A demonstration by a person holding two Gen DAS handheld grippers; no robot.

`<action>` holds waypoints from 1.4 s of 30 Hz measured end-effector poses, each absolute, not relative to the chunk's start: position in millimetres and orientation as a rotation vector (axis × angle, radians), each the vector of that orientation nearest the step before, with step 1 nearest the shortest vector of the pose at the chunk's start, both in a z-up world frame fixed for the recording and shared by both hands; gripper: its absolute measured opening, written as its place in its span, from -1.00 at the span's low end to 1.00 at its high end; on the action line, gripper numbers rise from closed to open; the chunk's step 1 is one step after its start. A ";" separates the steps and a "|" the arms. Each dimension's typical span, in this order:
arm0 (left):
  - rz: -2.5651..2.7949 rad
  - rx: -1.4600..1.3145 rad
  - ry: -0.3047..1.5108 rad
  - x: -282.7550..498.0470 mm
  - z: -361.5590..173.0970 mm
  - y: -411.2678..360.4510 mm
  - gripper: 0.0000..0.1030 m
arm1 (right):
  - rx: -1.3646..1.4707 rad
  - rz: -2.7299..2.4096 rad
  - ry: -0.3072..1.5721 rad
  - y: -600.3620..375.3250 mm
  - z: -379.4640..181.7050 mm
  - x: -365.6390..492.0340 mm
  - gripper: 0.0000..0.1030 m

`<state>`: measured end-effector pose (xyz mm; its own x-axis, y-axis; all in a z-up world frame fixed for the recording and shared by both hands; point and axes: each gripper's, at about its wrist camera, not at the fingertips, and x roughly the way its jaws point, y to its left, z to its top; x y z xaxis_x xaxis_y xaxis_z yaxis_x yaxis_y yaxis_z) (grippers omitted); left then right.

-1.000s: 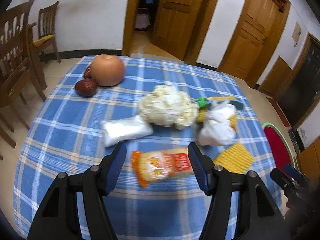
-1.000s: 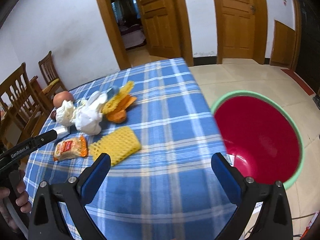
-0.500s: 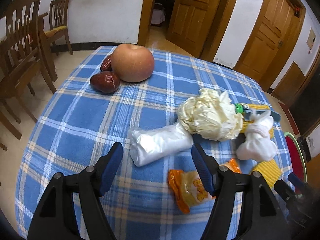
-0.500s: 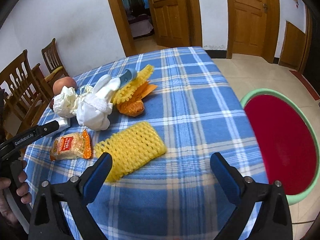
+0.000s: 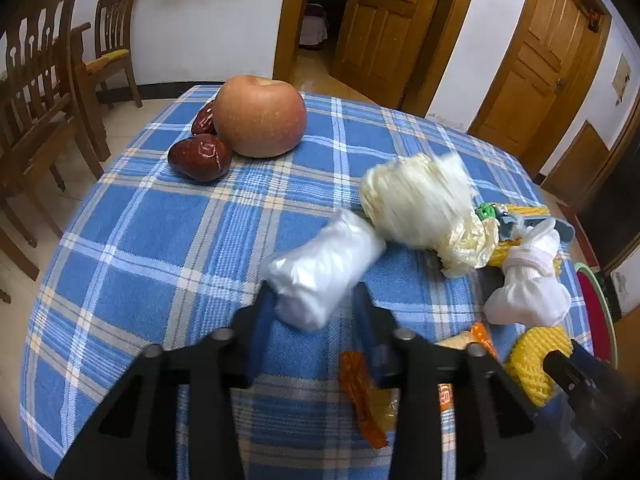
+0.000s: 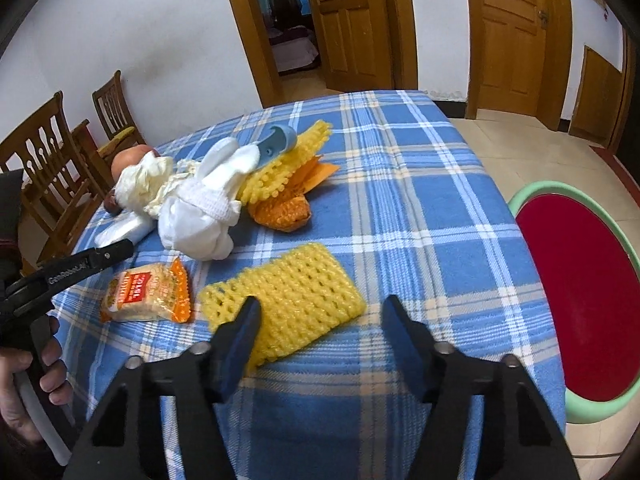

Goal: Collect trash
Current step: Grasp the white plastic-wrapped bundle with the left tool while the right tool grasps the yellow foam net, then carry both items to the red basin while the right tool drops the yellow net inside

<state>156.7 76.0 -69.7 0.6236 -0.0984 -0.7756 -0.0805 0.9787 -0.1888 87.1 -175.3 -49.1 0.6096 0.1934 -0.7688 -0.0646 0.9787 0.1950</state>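
An apple (image 5: 259, 115) sits at the far side of the worktop (image 5: 152, 232), touching two red dates (image 5: 200, 157) beside it. Wooden chairs (image 5: 36, 92) stand off the worktop's left edge, and brown wooden doors (image 6: 506, 36) line the white wall behind.

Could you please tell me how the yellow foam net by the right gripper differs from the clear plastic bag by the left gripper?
The yellow foam net is an opaque, flat, open mesh; the clear plastic bag is translucent white, smooth and bunched into a roll. The net lies between the closing jaws of the right gripper, seemingly not yet pinched; the bag is squeezed by the closing left gripper. Both rest on the blue checked tablecloth.
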 end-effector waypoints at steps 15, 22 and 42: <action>-0.074 -0.268 0.863 122.9 -50.8 73.5 -0.45 | 0.238 0.194 0.858 -188.6 -37.4 70.1 -0.76; -0.121 -0.258 0.826 102.5 -30.9 59.6 -0.45 | 0.254 0.162 0.811 -205.6 -23.3 54.0 -0.76; -0.325 -0.184 0.802 82.5 0.9 -26.0 -0.45 | 0.284 0.002 0.723 -270.0 1.6 17.0 -0.76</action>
<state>82.5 -26.0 0.9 0.6496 -0.3534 -0.6731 0.2150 0.9346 -0.2832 17.0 -270.0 1.6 0.7518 0.0996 -0.6518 0.0955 0.9617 0.2571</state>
